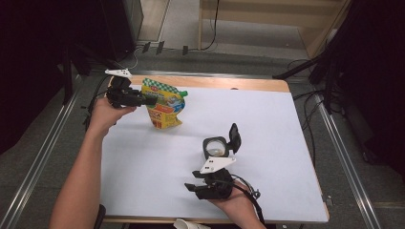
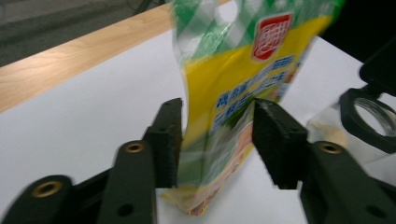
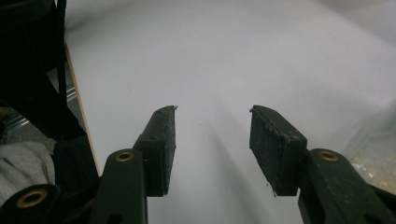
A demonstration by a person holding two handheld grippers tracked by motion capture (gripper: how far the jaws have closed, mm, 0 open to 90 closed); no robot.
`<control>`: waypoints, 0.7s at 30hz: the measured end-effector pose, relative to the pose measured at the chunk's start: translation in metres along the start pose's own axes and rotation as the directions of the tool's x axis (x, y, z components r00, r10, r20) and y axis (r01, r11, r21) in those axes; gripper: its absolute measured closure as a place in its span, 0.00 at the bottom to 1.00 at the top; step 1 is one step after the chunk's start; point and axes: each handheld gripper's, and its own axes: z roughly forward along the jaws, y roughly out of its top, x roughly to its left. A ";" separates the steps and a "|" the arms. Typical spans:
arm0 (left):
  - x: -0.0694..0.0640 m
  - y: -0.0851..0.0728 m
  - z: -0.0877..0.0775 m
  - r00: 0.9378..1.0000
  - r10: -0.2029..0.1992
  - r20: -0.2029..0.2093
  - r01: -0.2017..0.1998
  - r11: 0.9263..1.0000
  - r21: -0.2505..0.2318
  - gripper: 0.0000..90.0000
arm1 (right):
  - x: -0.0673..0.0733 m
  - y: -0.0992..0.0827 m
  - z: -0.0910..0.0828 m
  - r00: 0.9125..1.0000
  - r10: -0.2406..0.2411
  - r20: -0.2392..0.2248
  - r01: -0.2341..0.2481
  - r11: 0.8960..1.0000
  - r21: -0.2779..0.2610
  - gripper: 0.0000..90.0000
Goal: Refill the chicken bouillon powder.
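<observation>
The pouch point(image 2: 243, 79) carries a red shield-shaped logo with a white character near its top, too blurred to read. Below the logo, on the yellow panel, run two lines of blue Chinese characters, also too blurred to make out.

Left gripper point(image 1: 145, 99) at upright pouch point(image 1: 165, 103); right gripper point(image 1: 190, 187) near open jar point(image 1: 216, 147).

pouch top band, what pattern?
Green-and-white check on the pouch, above a yellow body with a red logo; clearest in the left gripper view.
</observation>
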 end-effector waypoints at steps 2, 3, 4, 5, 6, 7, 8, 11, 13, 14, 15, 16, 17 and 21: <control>-0.002 0.000 0.001 1.000 0.001 0.016 -0.001 1.000 0.000 0.63 | 0.000 0.002 0.001 1.000 0.001 0.000 -0.001 1.000 0.002 0.58; -0.004 0.001 0.002 0.999 -0.016 0.037 0.016 1.000 0.000 0.66 | 0.000 0.005 0.005 1.000 -0.001 -0.002 0.001 1.000 0.000 0.58; -0.004 0.001 0.002 0.999 -0.016 0.037 0.016 1.000 0.000 0.68 | 0.000 0.007 0.007 1.000 -0.003 -0.006 0.003 1.000 -0.001 0.58; -0.007 0.001 0.004 0.999 -0.011 0.047 0.011 1.000 0.000 0.70 | 0.000 0.009 0.009 1.000 -0.008 -0.008 0.008 1.000 0.001 0.58; -0.007 0.001 0.004 0.999 -0.011 0.047 0.011 1.000 0.000 0.70 | 0.000 0.009 0.009 1.000 -0.008 -0.008 0.008 1.000 0.001 0.58; -0.009 0.001 0.006 0.999 -0.007 0.048 0.007 1.000 0.001 0.72 | 0.001 0.015 0.015 1.000 -0.016 -0.009 0.016 1.000 -0.001 0.57; -0.009 0.001 0.006 0.999 -0.007 0.048 0.007 1.000 0.001 0.75 | 0.001 0.015 0.015 1.000 -0.016 -0.009 0.016 1.000 -0.001 0.57; -0.012 0.000 0.005 0.997 -0.018 0.069 0.019 1.000 -0.010 0.83 | 0.000 0.029 0.026 1.000 -0.019 -0.020 0.019 1.000 -0.019 0.56; -0.013 -0.001 0.005 0.997 -0.024 0.075 0.026 0.999 -0.020 0.89 | -0.001 0.035 0.030 1.000 -0.016 -0.021 0.015 0.999 -0.032 0.56; -0.014 -0.001 0.005 0.997 -0.018 0.074 0.019 1.000 -0.020 0.93 | -0.002 0.037 0.033 1.000 -0.017 -0.023 0.016 0.999 -0.042 0.56; -0.016 -0.001 0.006 0.997 -0.007 0.078 0.008 1.000 -0.019 0.97 | -0.003 0.039 0.035 1.000 -0.015 -0.022 0.014 0.999 -0.045 0.56; -0.016 -0.001 0.006 0.997 -0.007 0.078 0.008 1.000 -0.019 1.00 | -0.004 0.040 0.036 1.000 -0.010 -0.018 0.009 0.999 -0.051 0.56; -0.019 0.000 0.008 0.996 -0.011 0.084 0.012 1.000 -0.014 1.00 | -0.004 0.040 0.038 1.000 -0.007 -0.016 0.006 0.998 -0.057 0.56; -0.025 0.002 0.010 0.998 -0.039 0.058 0.040 0.999 -0.010 1.00 | -0.006 0.036 0.040 1.000 -0.002 -0.015 0.002 0.999 -0.052 0.55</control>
